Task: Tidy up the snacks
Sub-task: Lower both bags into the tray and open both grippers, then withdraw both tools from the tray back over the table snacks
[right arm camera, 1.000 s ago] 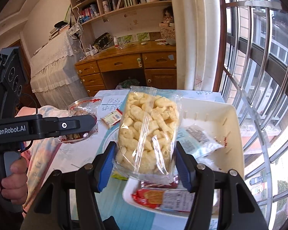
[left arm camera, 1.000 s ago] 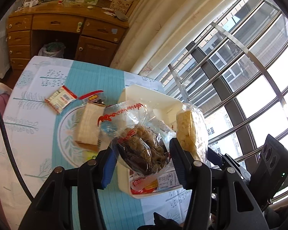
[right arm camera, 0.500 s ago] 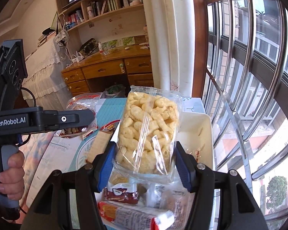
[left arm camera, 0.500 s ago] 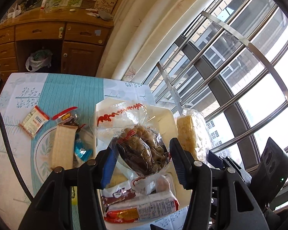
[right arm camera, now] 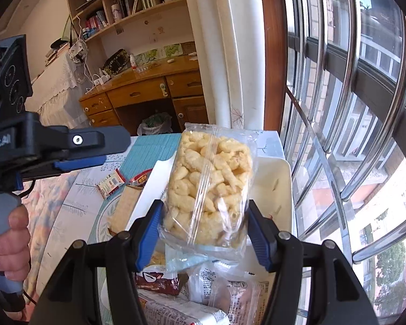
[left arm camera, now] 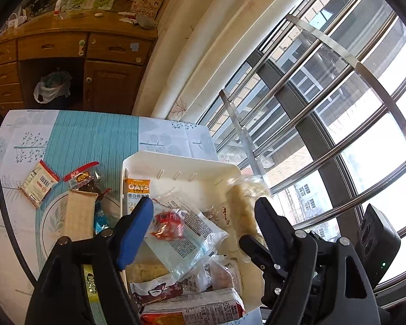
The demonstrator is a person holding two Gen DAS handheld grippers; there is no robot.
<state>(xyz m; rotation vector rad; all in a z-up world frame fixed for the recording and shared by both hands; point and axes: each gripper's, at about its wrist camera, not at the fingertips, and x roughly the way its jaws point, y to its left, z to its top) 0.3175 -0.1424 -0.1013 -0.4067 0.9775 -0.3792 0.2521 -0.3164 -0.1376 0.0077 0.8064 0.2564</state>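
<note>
Your right gripper [right arm camera: 203, 233] has its jaws clamped on a clear bag of pale puffed snacks [right arm camera: 209, 187], which stands upright in the middle of the right wrist frame, above the white tray [right arm camera: 274, 181]. In the left wrist view the same bag [left arm camera: 243, 208] shows edge-on at center right, over the tray's right side.

Your left gripper [left arm camera: 203, 222] has its jaws wide apart with nothing between the blue pads; it hangs over the tray [left arm camera: 181, 162], whose far rim crosses the center of the frame. Below the pads the tray holds a loose pile of packets: an orange-topped oats box [left arm camera: 136, 195] standing against the left wall, a clear packet with a red item inside [left arm camera: 176, 227], a dark brown wrapper [left arm camera: 159, 291] and a red-and-white printed pack [left arm camera: 197, 311] at the bottom edge.

To the left of the tray, on the teal-striped tablecloth [left arm camera: 89, 138], lie a small red-and-white sachet [left arm camera: 38, 184], a red-topped dark packet [left arm camera: 84, 178] and a tan cracker pack [left arm camera: 78, 216] resting on a leaf-patterned plate [left arm camera: 48, 224]. In the right wrist view your left hand [right arm camera: 8, 243] grips the handle at lower left
</note>
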